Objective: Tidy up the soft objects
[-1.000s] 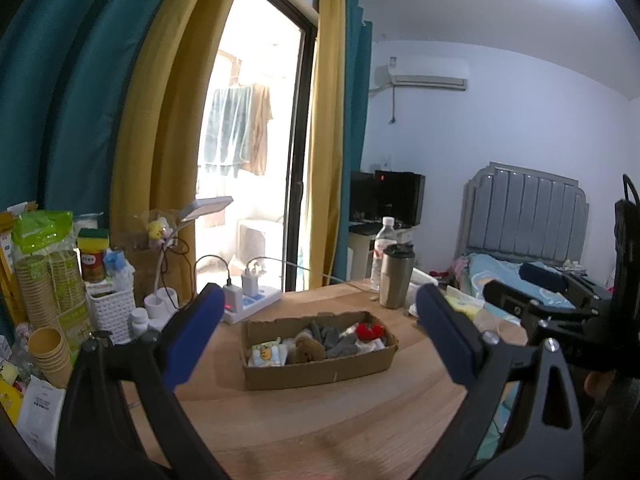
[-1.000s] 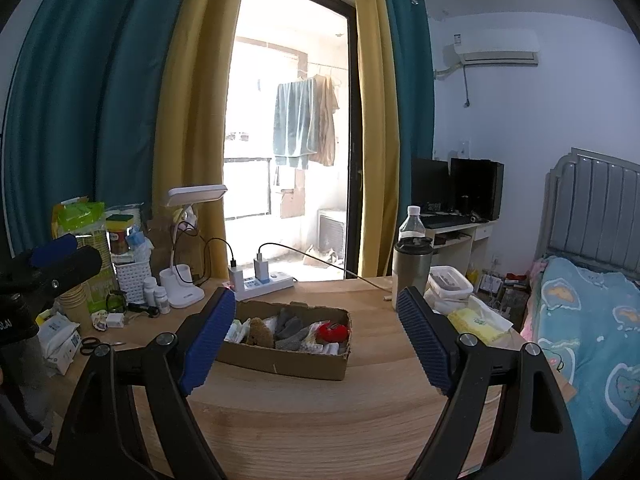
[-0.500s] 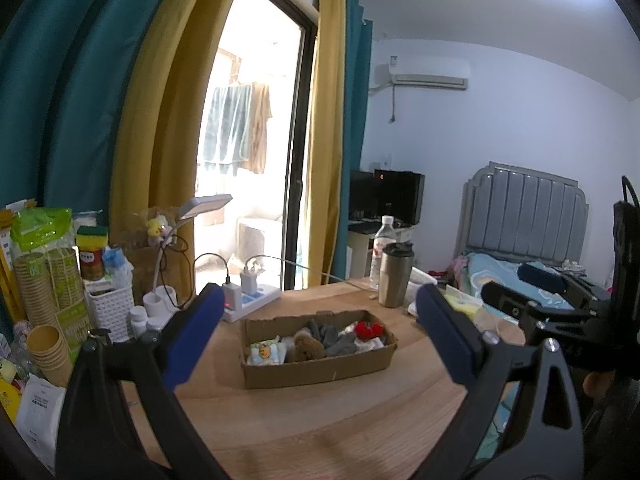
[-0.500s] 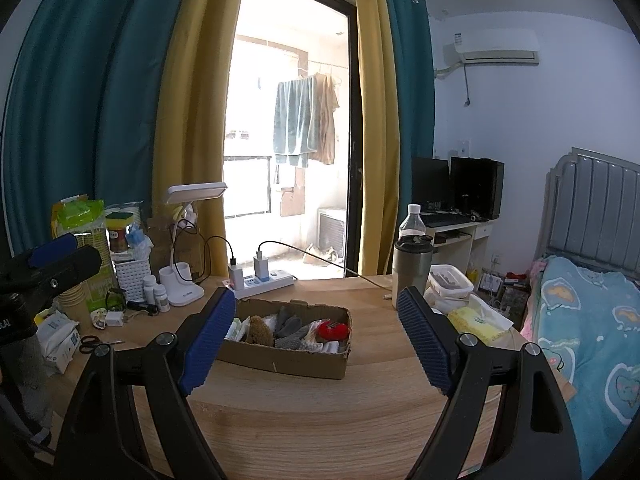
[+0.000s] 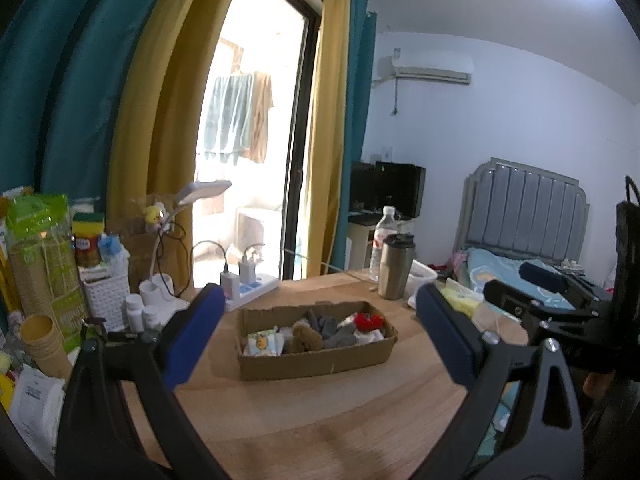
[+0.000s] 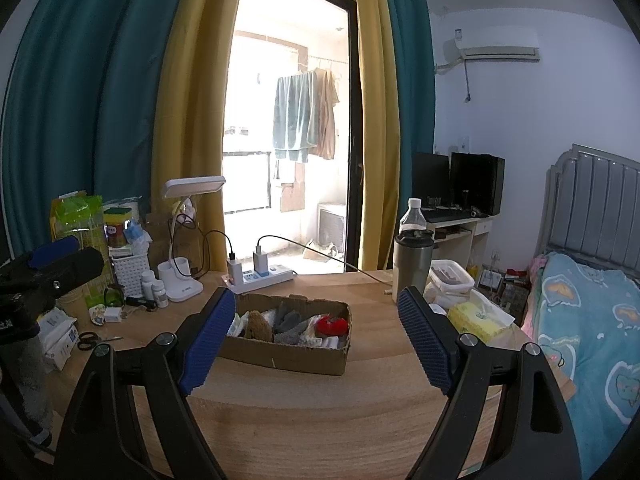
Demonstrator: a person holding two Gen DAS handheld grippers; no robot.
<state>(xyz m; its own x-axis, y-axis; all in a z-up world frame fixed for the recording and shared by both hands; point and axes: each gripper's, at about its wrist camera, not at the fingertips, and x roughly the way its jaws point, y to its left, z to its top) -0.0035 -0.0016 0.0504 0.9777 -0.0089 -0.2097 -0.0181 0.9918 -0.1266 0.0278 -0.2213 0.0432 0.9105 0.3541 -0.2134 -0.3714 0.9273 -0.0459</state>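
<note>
A shallow cardboard box [image 5: 316, 362] stands on the wooden table [image 5: 304, 420]. It holds several soft things: a brown plush [image 5: 305, 338], grey cloth [image 5: 332, 326], a red plush [image 5: 369, 320] and a white packet with a yellow figure [image 5: 262, 342]. The box also shows in the right wrist view [image 6: 288, 354]. My left gripper [image 5: 318, 336] is open and empty, held back from the box. My right gripper [image 6: 316, 340] is open and empty, also short of the box.
A steel tumbler [image 5: 396, 266] and water bottle [image 5: 383, 236] stand behind the box. A power strip [image 6: 262, 274], desk lamp [image 6: 188, 236], white basket [image 5: 106, 296], paper cups [image 5: 40, 340] and scissors [image 6: 90, 338] crowd the left. Tissues [image 6: 478, 316] and a bed [image 6: 592, 320] lie right.
Both views have crept slightly closer to the box. Both grippers stay open and empty.
</note>
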